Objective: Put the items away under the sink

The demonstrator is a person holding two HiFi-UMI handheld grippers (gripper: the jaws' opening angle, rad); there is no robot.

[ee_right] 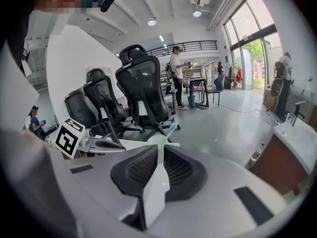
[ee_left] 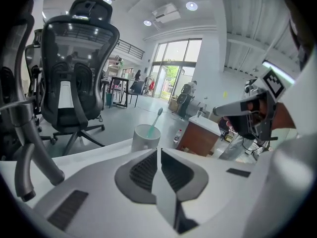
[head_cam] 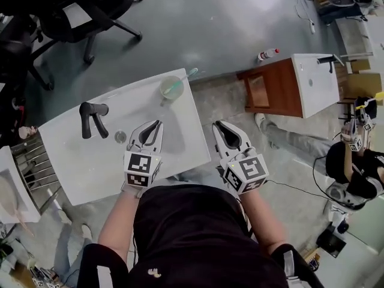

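At the white sink (head_cam: pixel 72 161), a person stands with a gripper in each hand, neither yet at work. The left gripper (head_cam: pixel 155 126) hangs over the sink's basin, just right of the drain (head_cam: pixel 120 137). The right gripper (head_cam: pixel 219 126) is off the sink's right edge, over the floor. Both have their jaws pressed together with nothing between them. The item to be stowed, a cup (head_cam: pixel 171 89) holding a toothbrush (head_cam: pixel 185 78), stands at the sink's far right corner, beyond both tools and well apart from the black faucet (head_cam: pixel 91 119). The job appears to be at its reaching stage. One gripper would need to spread its jaws, travel to the cup and close on its wall.
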